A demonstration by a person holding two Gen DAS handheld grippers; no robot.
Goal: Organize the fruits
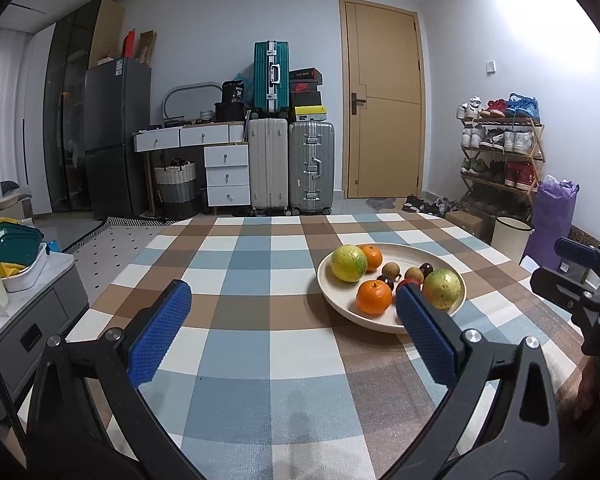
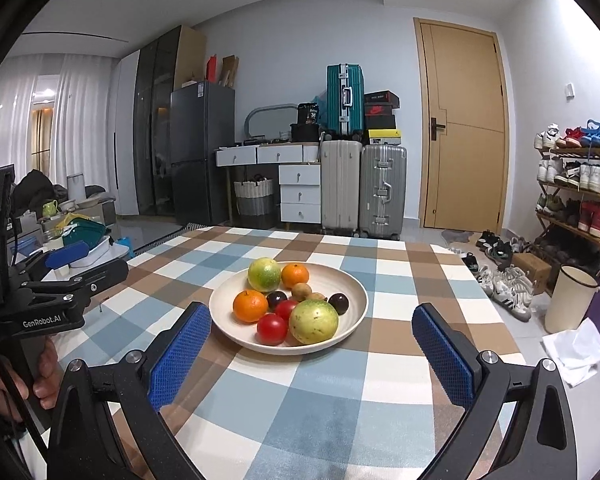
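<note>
Fruit sits together in the cream plate (image 2: 350,286) on the checked tablecloth (image 2: 324,412): two oranges (image 2: 250,306), two yellow-green round fruits (image 2: 313,321), two red tomatoes (image 2: 272,329), dark plums (image 2: 339,303) and small brown fruits (image 2: 301,291). Your right gripper (image 2: 311,350) is spread wide and empty, just short of the plate's near rim. Your left gripper (image 1: 292,320) is likewise wide and empty, with the plate ahead to its right; its right pad (image 1: 426,336) overlaps the rim in view.

My left pad (image 1: 426,334) covers the plate's (image 1: 384,326) near rim and most of a red fruit (image 1: 405,282); my right gripper (image 1: 580,280) runs off-frame.
</note>
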